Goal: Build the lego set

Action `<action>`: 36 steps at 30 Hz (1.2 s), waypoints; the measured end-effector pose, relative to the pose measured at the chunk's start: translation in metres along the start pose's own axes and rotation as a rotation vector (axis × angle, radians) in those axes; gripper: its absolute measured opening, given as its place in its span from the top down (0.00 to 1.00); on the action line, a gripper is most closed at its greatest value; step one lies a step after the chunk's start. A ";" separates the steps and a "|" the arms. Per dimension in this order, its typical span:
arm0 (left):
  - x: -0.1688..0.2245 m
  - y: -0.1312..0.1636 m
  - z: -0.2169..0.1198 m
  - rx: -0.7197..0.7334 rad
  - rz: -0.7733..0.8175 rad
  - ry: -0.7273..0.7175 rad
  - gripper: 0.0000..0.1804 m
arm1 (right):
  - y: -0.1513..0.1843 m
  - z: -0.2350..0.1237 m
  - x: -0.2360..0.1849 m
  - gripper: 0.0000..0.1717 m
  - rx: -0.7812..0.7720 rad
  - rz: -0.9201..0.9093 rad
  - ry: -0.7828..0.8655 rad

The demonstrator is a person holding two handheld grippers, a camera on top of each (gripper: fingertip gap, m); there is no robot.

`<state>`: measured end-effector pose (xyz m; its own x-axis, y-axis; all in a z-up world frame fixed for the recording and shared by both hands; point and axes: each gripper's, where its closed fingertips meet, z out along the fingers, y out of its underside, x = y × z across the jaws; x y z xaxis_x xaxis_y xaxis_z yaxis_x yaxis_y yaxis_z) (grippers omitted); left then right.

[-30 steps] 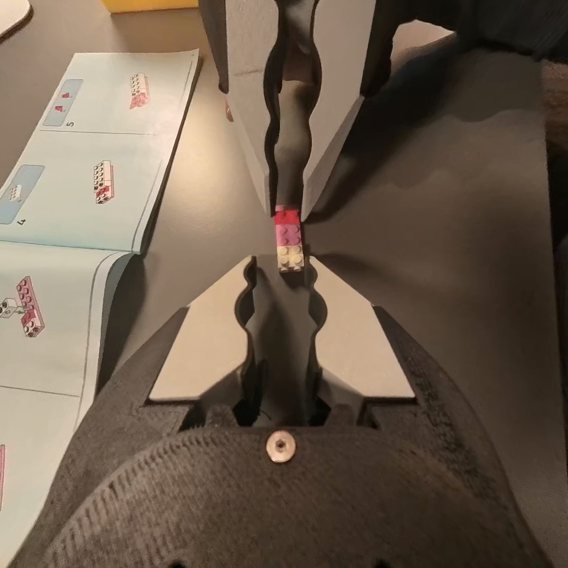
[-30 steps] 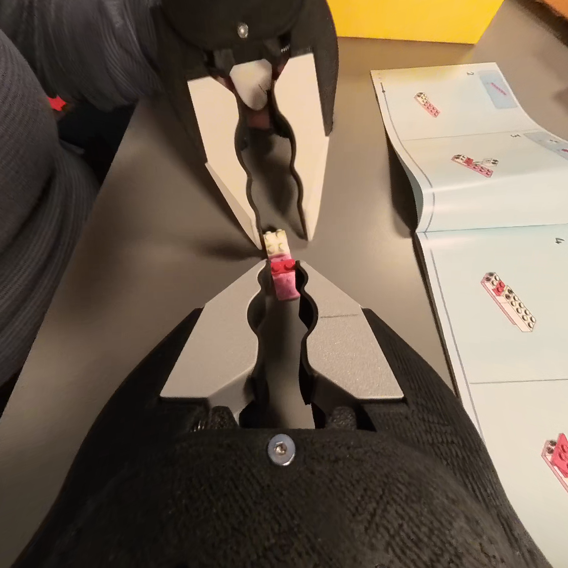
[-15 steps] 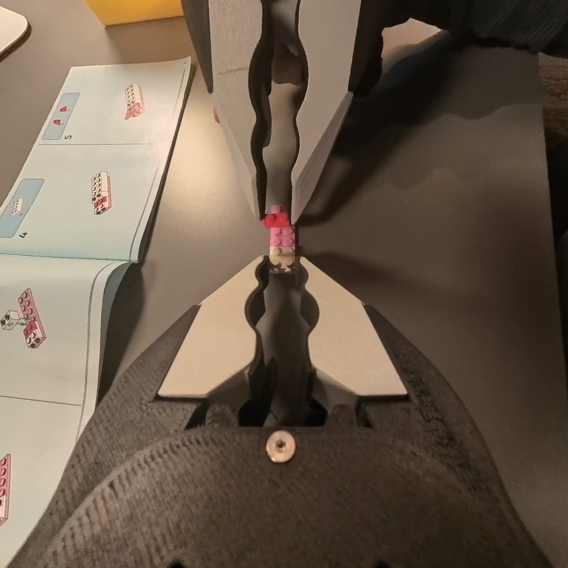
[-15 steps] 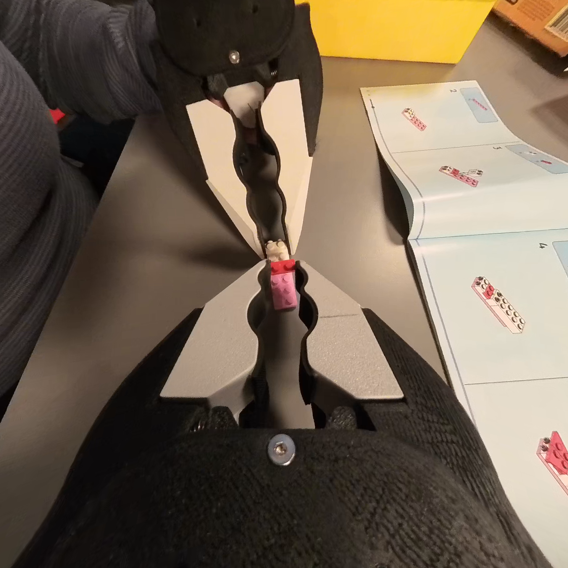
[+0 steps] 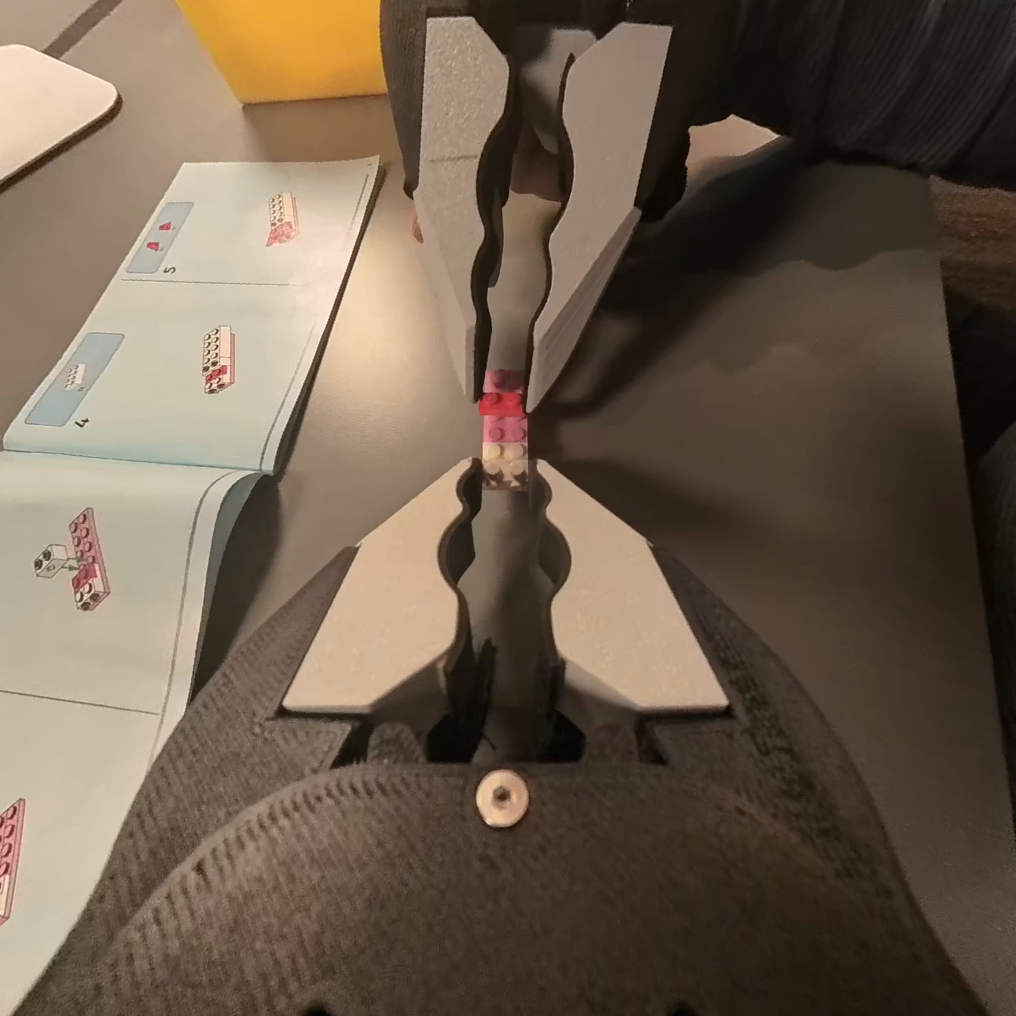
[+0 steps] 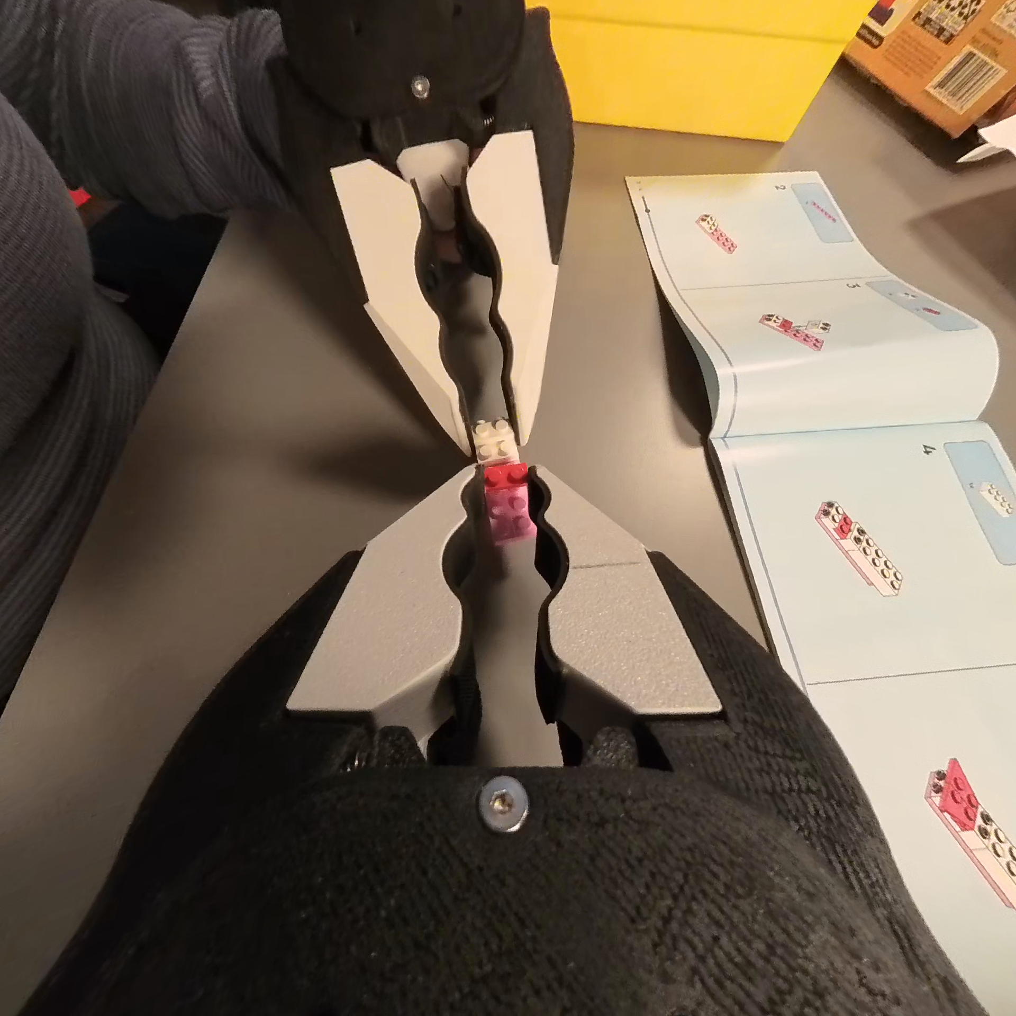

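Observation:
A small brick assembly hangs between my two grippers above the grey table (image 5: 742,495). It is a pink plate (image 5: 504,429) carrying a red brick (image 5: 501,406) and a white brick (image 5: 507,462). My left gripper (image 5: 507,474) is shut on the white brick end. My right gripper (image 5: 501,401) comes in from the far side, tip to tip with the left one. In the right wrist view my right gripper (image 6: 504,478) is shut on the pink plate (image 6: 510,517) at the red brick (image 6: 506,475). The left gripper (image 6: 493,445) grips the white brick (image 6: 495,442) there.
An open light-blue instruction booklet (image 5: 165,330) lies left of the grippers; in the right wrist view it lies at the right (image 6: 824,495). A yellow box (image 6: 687,66) and a cardboard box (image 6: 945,55) stand behind. A dark sleeve (image 6: 55,385) fills the left side. Left and right tips are no more than a few centimetres apart.
My left gripper's jaws have closed from wide apart onto the white brick end. My right gripper has kept its hold on the pink plate. Both grippers shifted slightly together.

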<state>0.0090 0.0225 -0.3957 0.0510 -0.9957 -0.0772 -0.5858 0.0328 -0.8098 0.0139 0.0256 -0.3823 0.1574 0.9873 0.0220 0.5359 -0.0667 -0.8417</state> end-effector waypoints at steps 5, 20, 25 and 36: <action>0.000 -0.001 0.000 0.007 0.000 -0.001 0.91 | -0.003 0.000 -0.001 0.92 0.005 -0.012 0.004; 0.003 -0.006 0.000 0.032 0.004 0.010 0.91 | -0.007 0.008 -0.007 0.92 0.005 -0.017 -0.012; 0.003 -0.006 0.000 0.032 0.006 0.007 0.91 | -0.008 0.009 -0.008 0.92 0.006 -0.018 -0.012; -0.007 -0.009 -0.003 0.060 -0.048 -0.040 0.91 | -0.020 0.005 -0.002 0.67 0.071 -0.194 0.123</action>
<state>0.0112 0.0292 -0.3858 0.1103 -0.9921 -0.0599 -0.5329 -0.0082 -0.8461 -0.0014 0.0253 -0.3679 0.1595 0.9552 0.2494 0.5070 0.1375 -0.8509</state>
